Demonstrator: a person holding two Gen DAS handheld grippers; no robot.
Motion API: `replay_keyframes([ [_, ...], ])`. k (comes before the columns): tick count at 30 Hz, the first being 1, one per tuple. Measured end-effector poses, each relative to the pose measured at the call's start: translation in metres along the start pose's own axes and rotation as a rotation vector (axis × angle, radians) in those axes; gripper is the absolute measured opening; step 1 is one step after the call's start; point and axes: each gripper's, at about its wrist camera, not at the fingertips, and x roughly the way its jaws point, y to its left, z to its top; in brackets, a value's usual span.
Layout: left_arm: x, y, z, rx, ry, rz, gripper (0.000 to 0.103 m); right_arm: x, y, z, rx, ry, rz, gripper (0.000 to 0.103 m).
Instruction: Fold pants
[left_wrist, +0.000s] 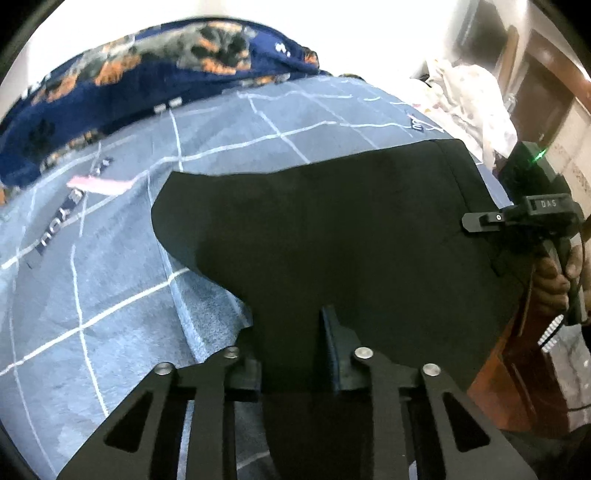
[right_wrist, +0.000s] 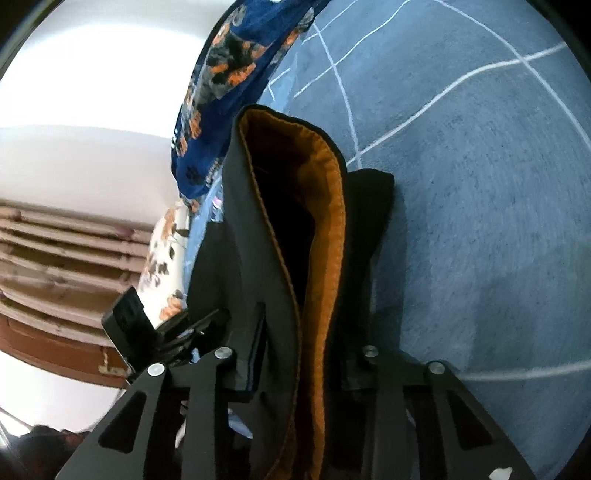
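Note:
Black pants lie spread on a blue bed sheet with white grid lines. In the left wrist view my left gripper is shut on the near edge of the pants; black cloth fills the gap and hides the left finger. My right gripper reaches in at the pants' right edge, with a hand on its handle. In the right wrist view that right gripper is shut on the raised waistband, whose orange lining faces the camera.
A dark blue blanket with orange and grey patches is bunched along the far side of the bed. A white flowered cloth lies at the far right. Dark wooden furniture stands beyond the bed's right edge.

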Motion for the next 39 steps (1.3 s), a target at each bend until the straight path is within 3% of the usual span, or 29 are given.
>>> replay_keyframes([
  [11,-0.039,0.006,0.005,-0.066,-0.086,-0.005,0.021,-0.002,0.014,-0.03,0.067,-0.082,0.099,0.025],
  [21,-0.083,0.017,0.0,-0.104,-0.177,0.063,0.015,0.013,0.04,-0.042,0.086,-0.102,0.167,0.025],
  [25,-0.111,0.022,-0.002,-0.113,-0.241,0.08,0.006,0.017,0.057,-0.04,0.064,-0.101,0.176,0.025],
  [29,-0.132,0.022,-0.001,-0.099,-0.284,0.116,0.006,0.021,0.079,-0.039,0.039,-0.102,0.201,0.025],
  [31,-0.139,0.033,-0.004,-0.134,-0.29,0.128,0.006,0.024,0.09,-0.035,0.029,-0.105,0.098,0.023],
  [33,-0.143,0.057,-0.01,-0.196,-0.278,0.122,0.006,0.029,0.089,-0.029,0.032,-0.096,-0.015,0.023],
  [35,-0.14,0.092,-0.02,-0.294,-0.221,0.06,0.007,0.026,0.08,-0.03,0.062,-0.095,-0.005,0.023],
  [37,-0.132,0.113,-0.028,-0.321,-0.161,0.047,0.007,0.019,0.073,-0.034,0.063,-0.103,0.004,0.023],
  [39,-0.106,0.127,-0.035,-0.305,-0.022,-0.006,0.007,0.016,0.066,-0.038,0.073,-0.107,0.016,0.023],
])
